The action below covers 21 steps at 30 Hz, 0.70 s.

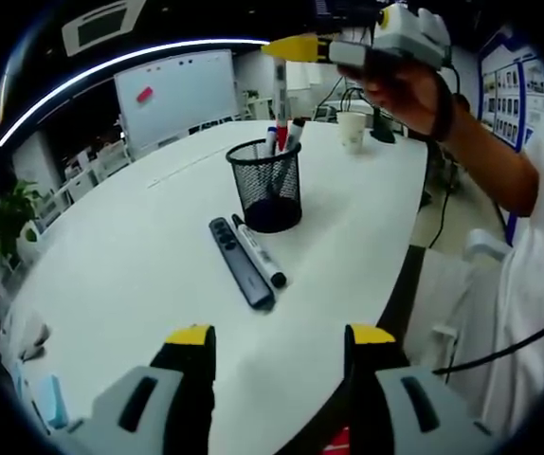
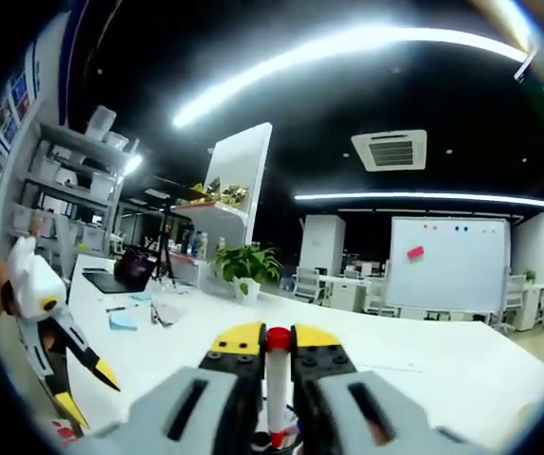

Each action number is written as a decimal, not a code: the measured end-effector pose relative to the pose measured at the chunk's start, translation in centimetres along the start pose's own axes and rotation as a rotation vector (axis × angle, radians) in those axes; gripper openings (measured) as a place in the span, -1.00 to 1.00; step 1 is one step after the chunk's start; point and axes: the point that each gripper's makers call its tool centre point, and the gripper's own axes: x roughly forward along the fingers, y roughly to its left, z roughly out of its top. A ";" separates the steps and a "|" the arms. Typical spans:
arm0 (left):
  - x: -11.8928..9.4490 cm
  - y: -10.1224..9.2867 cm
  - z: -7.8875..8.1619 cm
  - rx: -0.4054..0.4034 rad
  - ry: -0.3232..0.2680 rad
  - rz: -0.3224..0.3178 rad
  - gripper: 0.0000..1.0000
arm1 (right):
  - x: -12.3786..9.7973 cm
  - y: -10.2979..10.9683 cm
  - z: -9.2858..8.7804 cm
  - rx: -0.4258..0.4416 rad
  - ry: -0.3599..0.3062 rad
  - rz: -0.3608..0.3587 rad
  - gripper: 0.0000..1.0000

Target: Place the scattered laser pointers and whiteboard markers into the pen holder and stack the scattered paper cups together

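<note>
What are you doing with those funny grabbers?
A person is tidying pens into a black mesh pen holder. The right gripper is shut on a red-capped marker, held above the holder. The left gripper is open over the white table, where a laser pointer and another marker lie waiting.

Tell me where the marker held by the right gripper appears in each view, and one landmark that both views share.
Left gripper view: the marker hangs upright at top centre, below the right gripper, above the pen holder.
Right gripper view: the marker stands bottom centre, clamped by that gripper, red cap up.
Shared landmark: the whiteboard with a pink note.
</note>
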 end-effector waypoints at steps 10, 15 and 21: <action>0.2 -0.1 0.0 0.001 0.001 -0.005 0.09 | 0.2 -0.3 -0.8 0.031 0.018 0.001 -0.78; 0.1 -0.1 0.1 0.002 0.000 -0.005 0.09 | 0.2 -0.4 -1.4 0.044 0.031 -0.001 -0.78; 0.1 -0.2 -0.2 0.003 0.009 -0.007 0.09 | 0.2 -0.3 -1.9 0.046 0.046 0.003 -0.78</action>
